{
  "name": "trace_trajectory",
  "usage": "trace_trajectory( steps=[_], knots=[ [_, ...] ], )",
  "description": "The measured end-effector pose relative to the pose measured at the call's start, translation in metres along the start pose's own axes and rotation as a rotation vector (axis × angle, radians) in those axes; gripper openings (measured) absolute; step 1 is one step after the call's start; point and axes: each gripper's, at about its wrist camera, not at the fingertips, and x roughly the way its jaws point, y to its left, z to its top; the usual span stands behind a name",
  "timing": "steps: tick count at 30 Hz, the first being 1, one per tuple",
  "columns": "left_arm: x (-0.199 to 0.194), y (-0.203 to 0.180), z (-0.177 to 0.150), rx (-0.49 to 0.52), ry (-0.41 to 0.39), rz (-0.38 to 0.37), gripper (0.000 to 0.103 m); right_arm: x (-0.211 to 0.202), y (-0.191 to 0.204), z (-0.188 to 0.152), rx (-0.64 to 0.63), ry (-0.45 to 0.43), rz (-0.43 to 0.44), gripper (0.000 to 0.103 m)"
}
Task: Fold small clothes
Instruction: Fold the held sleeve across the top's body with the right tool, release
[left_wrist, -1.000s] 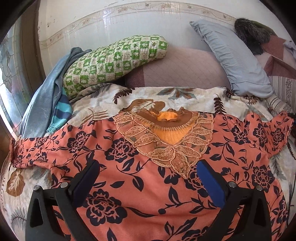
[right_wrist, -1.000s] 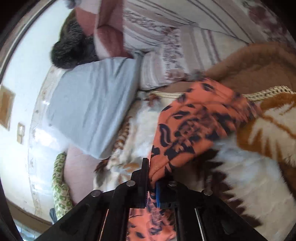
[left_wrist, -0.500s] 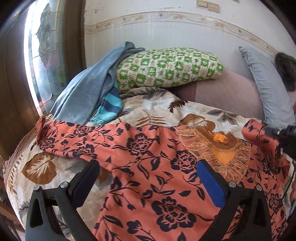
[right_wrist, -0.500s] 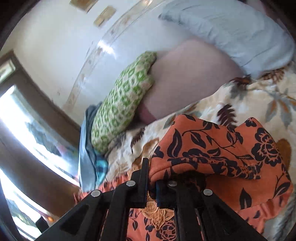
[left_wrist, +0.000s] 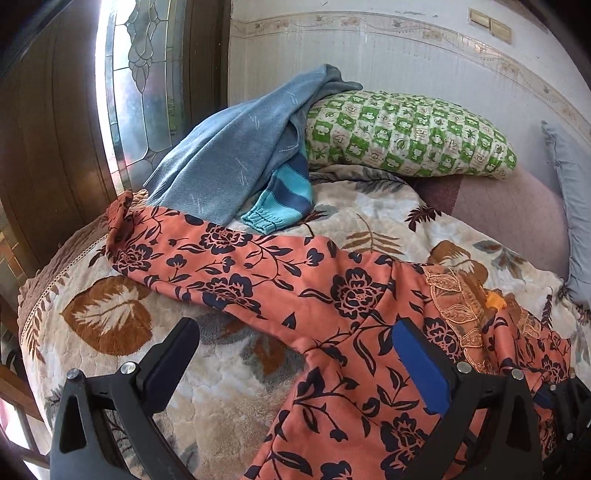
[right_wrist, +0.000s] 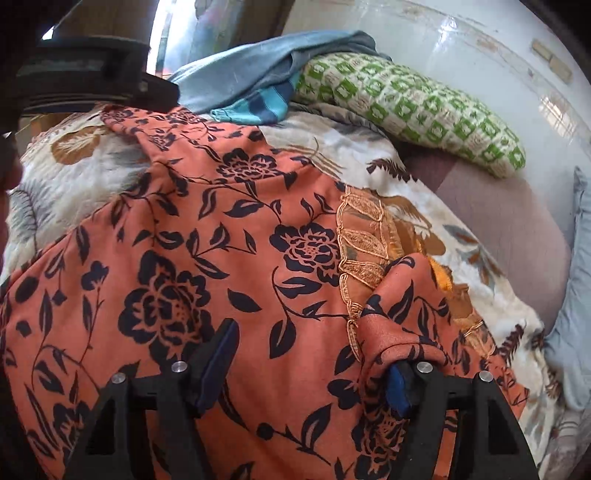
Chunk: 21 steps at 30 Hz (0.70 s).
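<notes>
An orange dress with a dark flower print (left_wrist: 332, 295) lies spread on the bed. Its left sleeve (left_wrist: 177, 240) stretches out toward the window side. Its gold embroidered neckline (right_wrist: 364, 240) shows in the right wrist view. My left gripper (left_wrist: 295, 343) is open and empty, just above the sleeve's underarm. My right gripper (right_wrist: 310, 350) is open over the dress body (right_wrist: 166, 277). The right sleeve (right_wrist: 402, 314) lies folded in over the chest and drapes across the right finger (right_wrist: 400, 384).
A blue sweater with a striped cuff (left_wrist: 251, 155) lies against a green checked pillow (left_wrist: 406, 133) at the back. A grey pillow (left_wrist: 572, 206) is at the far right. The bedspread (left_wrist: 110, 321) has a leaf print. A wooden window frame (left_wrist: 48, 129) stands at the left.
My right gripper carried the right sleeve across onto the chest and opened. My left gripper swung left toward the other sleeve, still open.
</notes>
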Motion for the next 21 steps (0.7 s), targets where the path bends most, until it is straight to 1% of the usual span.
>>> trace_trajectory(
  steps=[2,4,5,6,7,9,10,14,15,17,19,20,21],
  knots=[
    [0.002,-0.008,-0.002,0.015,0.007,-0.004,0.103,-0.006,-0.002,-0.005,-0.021,-0.003,-0.002,0.075],
    [0.001,-0.020,-0.004,0.051,-0.001,-0.012,0.103,-0.003,-0.012,-0.017,-0.015,0.037,0.021,0.075],
    [0.000,-0.027,-0.006,0.076,-0.011,-0.010,0.103,0.003,-0.014,-0.015,0.017,0.074,0.041,0.075],
    [-0.001,-0.033,-0.007,0.100,-0.022,-0.006,0.103,0.003,-0.022,-0.020,0.083,0.110,0.098,0.075],
    [-0.002,-0.039,-0.008,0.122,-0.034,-0.006,0.103,0.006,-0.036,-0.025,0.184,0.128,0.180,0.075],
    [-0.007,-0.046,-0.010,0.144,-0.050,-0.021,0.103,0.004,-0.071,-0.041,0.437,0.119,0.358,0.075],
    [-0.009,-0.050,-0.012,0.150,-0.052,-0.031,0.103,0.001,-0.089,-0.050,0.556,0.104,0.419,0.075],
    [-0.016,-0.059,-0.020,0.166,-0.050,-0.063,0.103,-0.010,-0.152,-0.086,0.960,-0.046,0.548,0.075],
    [-0.018,-0.062,-0.022,0.175,-0.052,-0.070,0.103,-0.008,-0.163,-0.097,1.047,-0.058,0.569,0.075],
    [-0.020,-0.066,-0.024,0.194,-0.055,-0.073,0.103,0.002,-0.176,-0.117,1.196,-0.045,0.621,0.076],
    [-0.020,-0.067,-0.025,0.201,-0.056,-0.073,0.103,0.012,-0.179,-0.132,1.336,-0.068,0.744,0.076],
    [-0.020,-0.067,-0.025,0.199,-0.055,-0.074,0.103,0.016,-0.178,-0.136,1.389,-0.070,0.786,0.076],
    [-0.019,-0.065,-0.024,0.195,-0.053,-0.075,0.103,0.018,-0.175,-0.137,1.420,-0.052,0.791,0.076]
  ],
)
